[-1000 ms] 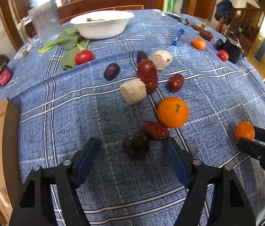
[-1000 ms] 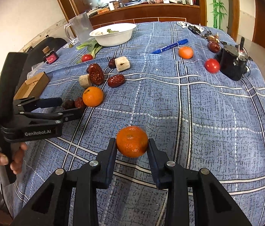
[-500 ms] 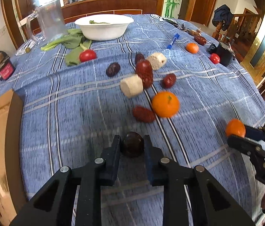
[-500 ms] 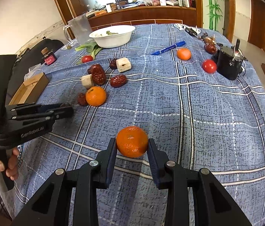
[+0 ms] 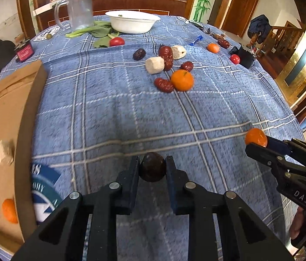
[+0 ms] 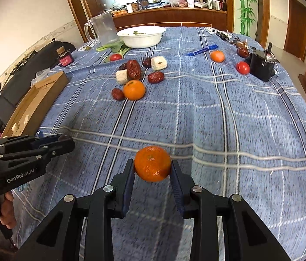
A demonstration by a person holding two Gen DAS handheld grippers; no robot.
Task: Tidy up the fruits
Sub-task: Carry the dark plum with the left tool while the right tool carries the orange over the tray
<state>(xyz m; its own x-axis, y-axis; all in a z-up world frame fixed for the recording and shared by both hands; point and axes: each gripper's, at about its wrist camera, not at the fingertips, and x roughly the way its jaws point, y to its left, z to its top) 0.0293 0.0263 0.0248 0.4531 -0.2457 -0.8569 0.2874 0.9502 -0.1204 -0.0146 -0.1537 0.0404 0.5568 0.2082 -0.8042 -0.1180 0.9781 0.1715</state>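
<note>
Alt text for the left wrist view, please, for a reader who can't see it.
The left gripper jaws are shut on a dark date above a blue plaid tablecloth. On the left is an open cardboard box holding a tangerine; at right, the right gripper holds another tangerine, with more dates and fruit farther back.

Each fisheye camera sits just behind its own gripper's fingers, tilted steeply down over the blue plaid tablecloth [image 5: 109, 100] and facing the far sideboard. The left view looks from beside the cardboard box [image 5: 7, 143]; the right from farther right. Both share the white bowl [image 6: 142, 35] and central fruit cluster — and each catches the other gripper at its edge.
</note>
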